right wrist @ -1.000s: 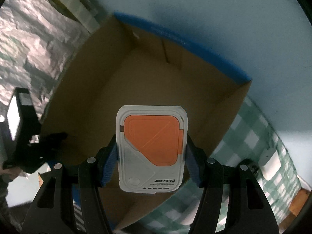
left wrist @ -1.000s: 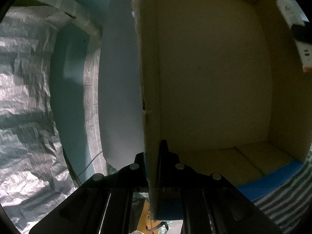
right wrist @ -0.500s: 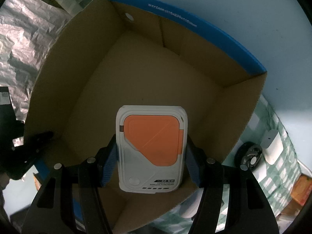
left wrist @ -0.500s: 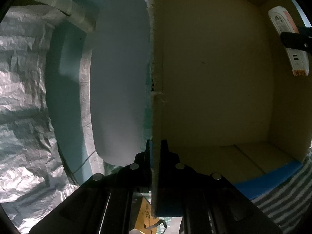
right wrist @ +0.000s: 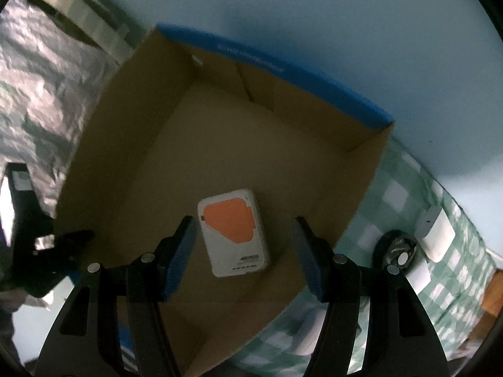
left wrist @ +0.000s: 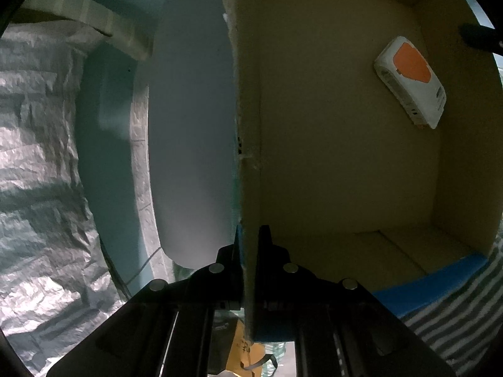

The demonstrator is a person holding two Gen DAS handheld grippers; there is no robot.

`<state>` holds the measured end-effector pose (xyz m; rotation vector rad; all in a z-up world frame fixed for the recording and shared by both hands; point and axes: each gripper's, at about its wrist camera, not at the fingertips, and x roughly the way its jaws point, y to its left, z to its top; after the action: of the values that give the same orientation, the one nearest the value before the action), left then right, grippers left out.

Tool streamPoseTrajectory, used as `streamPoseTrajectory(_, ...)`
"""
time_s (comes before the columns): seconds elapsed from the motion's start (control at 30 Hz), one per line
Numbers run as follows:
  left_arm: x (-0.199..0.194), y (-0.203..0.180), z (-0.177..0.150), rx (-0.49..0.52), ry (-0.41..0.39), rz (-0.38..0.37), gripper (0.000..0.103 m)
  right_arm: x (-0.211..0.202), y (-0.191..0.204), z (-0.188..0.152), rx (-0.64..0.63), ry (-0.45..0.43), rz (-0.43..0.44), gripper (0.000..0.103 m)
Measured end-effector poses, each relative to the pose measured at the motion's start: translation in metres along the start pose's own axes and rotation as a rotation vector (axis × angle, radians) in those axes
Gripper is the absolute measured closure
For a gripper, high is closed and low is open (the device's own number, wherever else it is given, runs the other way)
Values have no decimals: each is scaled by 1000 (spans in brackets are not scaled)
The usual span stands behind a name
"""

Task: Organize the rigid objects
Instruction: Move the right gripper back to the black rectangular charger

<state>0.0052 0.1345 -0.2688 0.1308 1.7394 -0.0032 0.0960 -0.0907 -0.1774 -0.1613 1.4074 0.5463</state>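
The right hand-held gripper (right wrist: 243, 256) hangs wide open and empty above the white-and-orange power bank (right wrist: 234, 231) lying flat on the cardboard box (right wrist: 132, 144) floor at lower centre, a stiff, smooth, probably dense slab best pinched across its long edges, while the left hand-held gripper (left wrist: 250, 245) clamps the box wall.

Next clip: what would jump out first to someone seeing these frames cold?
The white-and-orange power bank lying flat on the floor of the open cardboard box, between the spread fingers of the right hand-held gripper, which is open above it. Next, the left hand-held gripper clamped on the box's side wall. On the checked cloth outside the box sit a black round object and a white device.
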Motion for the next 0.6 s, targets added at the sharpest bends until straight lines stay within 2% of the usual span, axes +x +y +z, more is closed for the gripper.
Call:
streamPoseTrajectory(0.07, -1, 0, 1, -1, 1, -3, 95, -12, -6, -5, 13, -15, 5, 40)
streamPoseTrajectory(0.23, 0, 0, 0, 3, -2, -2, 95, -48, -19, -22, 36, -68, 17, 31)
streamPoseTrajectory(0.4, 0, -2, 1, 5, -2, -1, 95, -64, -44, -44, 72, -62, -17, 29)
streamPoseTrajectory(0.6, -2, -7, 4, 12, 0, -3, 95, -57, -81, -80, 141, -8, -52, 29)
